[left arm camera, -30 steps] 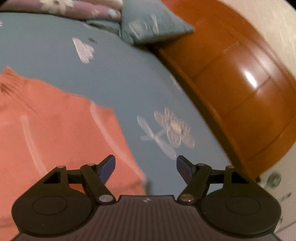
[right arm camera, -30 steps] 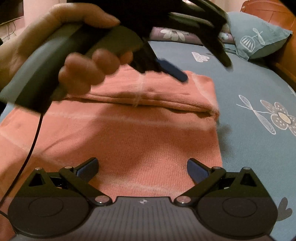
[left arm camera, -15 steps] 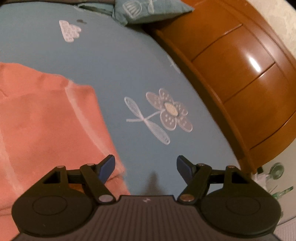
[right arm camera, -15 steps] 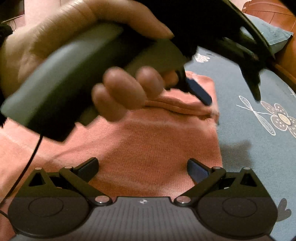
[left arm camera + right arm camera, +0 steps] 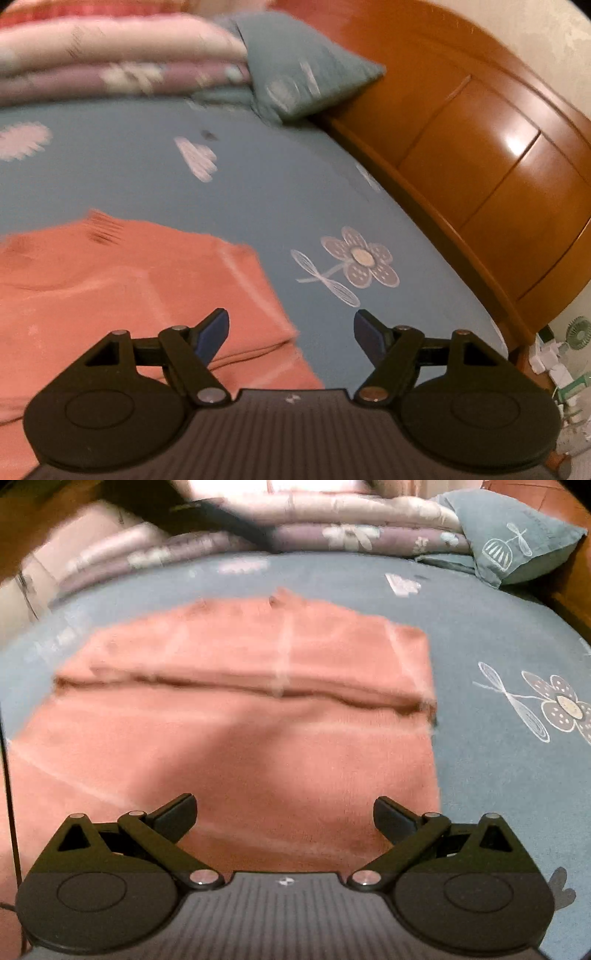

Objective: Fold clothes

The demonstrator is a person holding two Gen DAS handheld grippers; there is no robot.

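Where it lies on the bed, the salmon-coloured knitted garment (image 5: 258, 738) is spread flat over the blue flowered sheet (image 5: 498, 794), with its far part folded back over the rest so that a long crease runs across it from side to side. Pale lines cross the knit, one of them running up the middle of the folded part. Its right edge stops just short of a printed flower (image 5: 561, 705) on the sheet.

Above the near part of the garment hangs the right gripper (image 5: 284, 814), jaws spread wide with nothing between them. Over the garment's right-hand corner is the left gripper (image 5: 291, 330), also wide apart and empty, one blue-padded finger (image 5: 212, 334) above the knit and the other above bare sheet.

Farther off, a grey-green pillow (image 5: 306, 74) rests at the head of the bed against a stack of folded quilts (image 5: 332, 524) in pink and mauve. Beside the pillow curves the glossy wooden headboard (image 5: 480, 166). A thin black cable (image 5: 9, 794) hangs down the left edge of the right wrist view.
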